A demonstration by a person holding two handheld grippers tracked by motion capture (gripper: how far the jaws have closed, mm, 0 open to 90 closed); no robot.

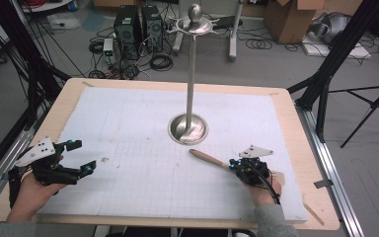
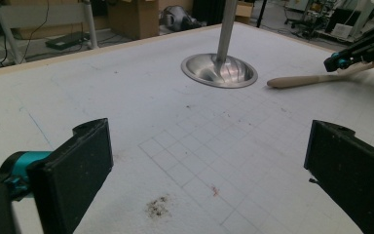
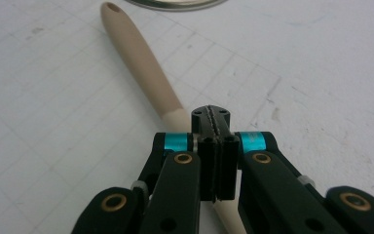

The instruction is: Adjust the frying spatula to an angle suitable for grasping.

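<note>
Your right claw [image 1: 237, 165] was closed tight, its jaws pressed together directly over the wooden handle [image 1: 209, 158]. In the right gripper view the handle [image 3: 143, 68] ran out from under the closed jaws toward the stand's base, and a pale piece of it showed again below them, so the jaws sat above it; whether they pinched any part of it I couldn't tell. The handle lay flat on the white gridded surface [image 1: 138, 123], its free tip just short of the round base of the metal stand [image 1: 188, 128], near but not touching. Your left claw [image 1: 81, 157] was wide open with nothing between its jaws, resting low at the left side of the surface, well apart from the handle.
</note>
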